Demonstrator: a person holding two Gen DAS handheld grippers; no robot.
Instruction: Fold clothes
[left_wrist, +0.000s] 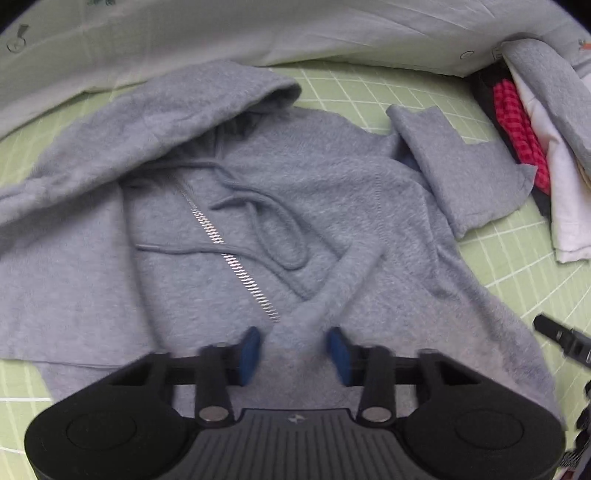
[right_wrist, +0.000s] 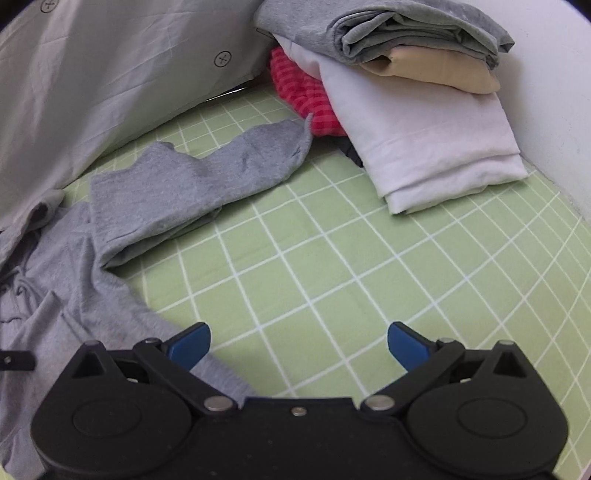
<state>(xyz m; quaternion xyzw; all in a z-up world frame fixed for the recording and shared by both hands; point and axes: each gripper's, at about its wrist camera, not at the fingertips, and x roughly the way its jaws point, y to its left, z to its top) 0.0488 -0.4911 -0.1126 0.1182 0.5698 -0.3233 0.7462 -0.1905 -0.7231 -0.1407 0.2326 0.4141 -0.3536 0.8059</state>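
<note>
A grey zip-up hoodie (left_wrist: 332, 177) lies front up on the green checked sheet (left_wrist: 517, 258), with its zipper (left_wrist: 229, 254) running diagonally and its hood (left_wrist: 166, 122) at the far left. One sleeve (left_wrist: 454, 173) is folded back at the upper right. My left gripper (left_wrist: 294, 352) is shut on a raised ridge of the hoodie's fabric, the blue pads (left_wrist: 251, 354) against either side of it. My right gripper (right_wrist: 299, 343) stands open over bare sheet (right_wrist: 332, 258), its left finger just above the hoodie's edge (right_wrist: 74, 295). The sleeve (right_wrist: 192, 188) lies ahead and to the left of it.
A stack of folded clothes (right_wrist: 424, 147), white, beige and grey, sits at the far right with a red striped garment (right_wrist: 306, 99) beside it. A pale grey quilt or pillow (right_wrist: 110, 74) borders the far side. A white wall (right_wrist: 554, 92) rises on the right.
</note>
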